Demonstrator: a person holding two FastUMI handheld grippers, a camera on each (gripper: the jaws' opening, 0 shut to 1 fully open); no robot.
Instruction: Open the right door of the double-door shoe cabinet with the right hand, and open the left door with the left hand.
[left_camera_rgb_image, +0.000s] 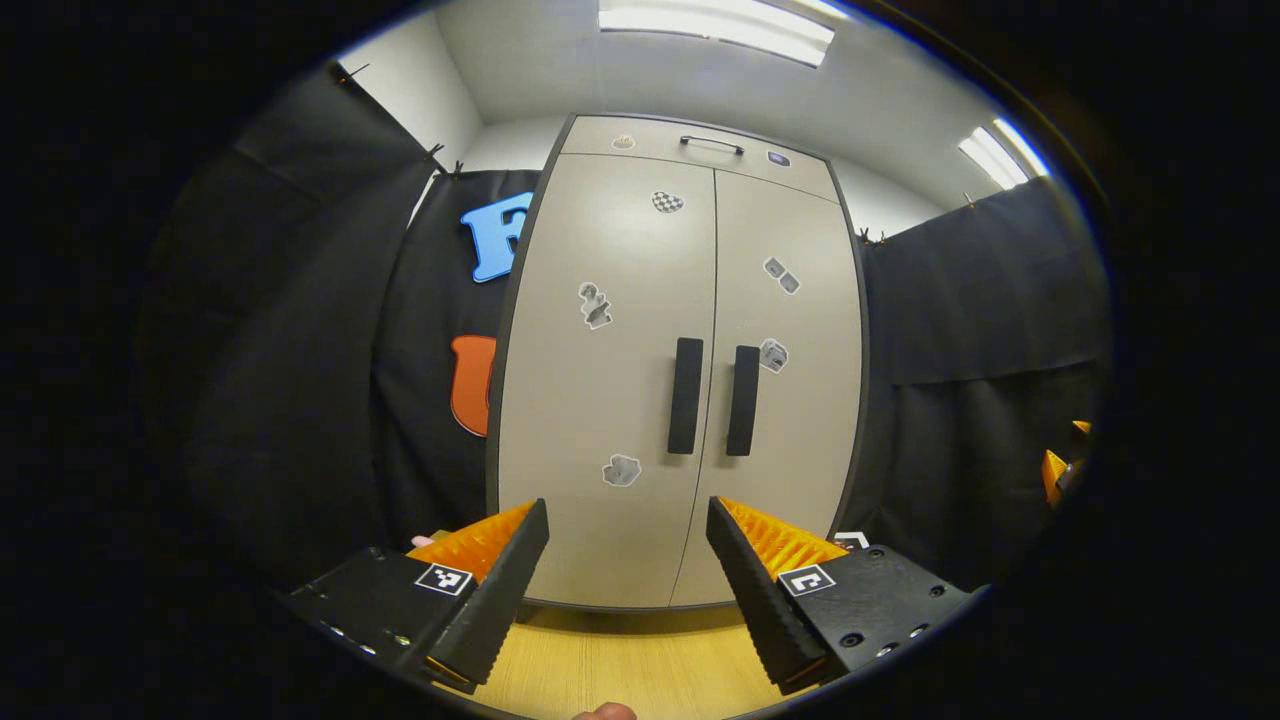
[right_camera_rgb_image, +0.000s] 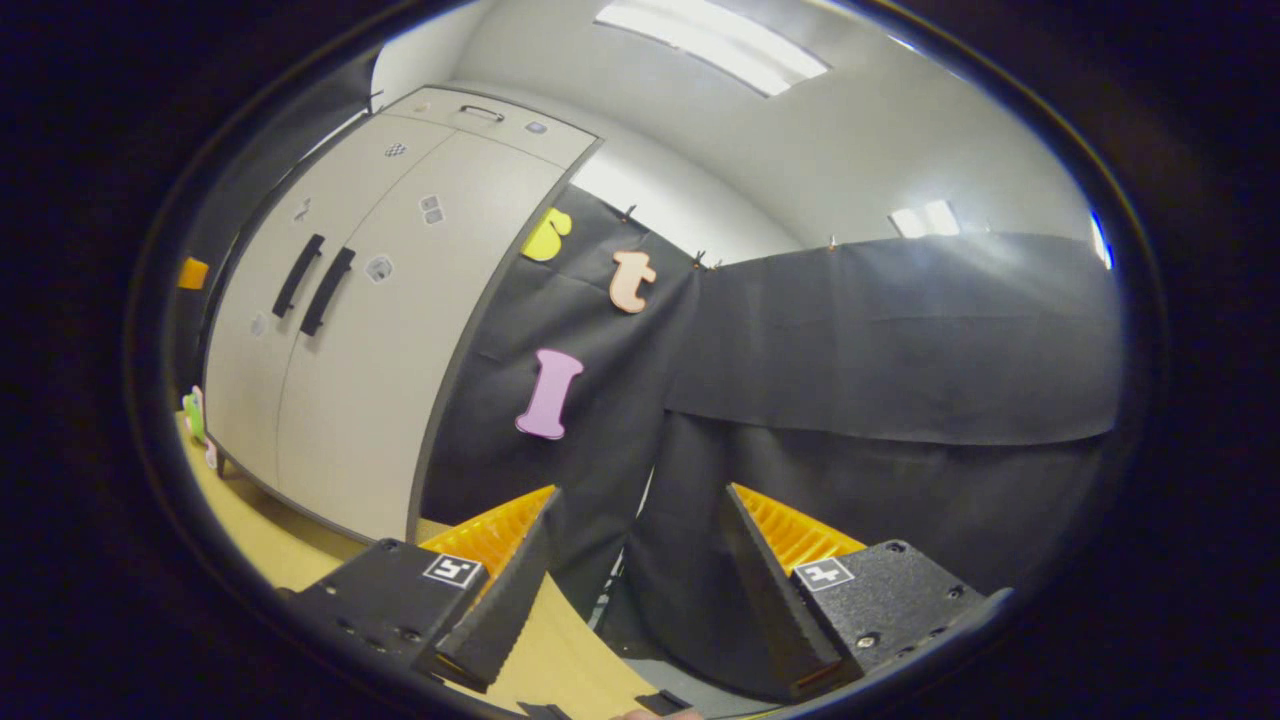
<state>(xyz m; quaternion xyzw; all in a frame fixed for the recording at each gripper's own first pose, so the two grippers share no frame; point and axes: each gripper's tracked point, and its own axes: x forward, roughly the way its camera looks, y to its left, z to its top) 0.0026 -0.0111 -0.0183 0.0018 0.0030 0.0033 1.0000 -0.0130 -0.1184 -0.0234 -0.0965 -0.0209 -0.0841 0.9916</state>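
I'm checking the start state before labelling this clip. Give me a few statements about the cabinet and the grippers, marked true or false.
1. Both cabinet doors are closed. True.
2. The left gripper is shut on the left handle. False: it is open and short of the doors, touching nothing.
3. The right gripper points straight at the cabinet. False: it faces the black cloth, with the cabinet off to the side of its view.
4. The two handles are dark vertical bars beside the seam between the doors. True.
5. The right gripper holds the right handle. False: it is open and holds nothing.
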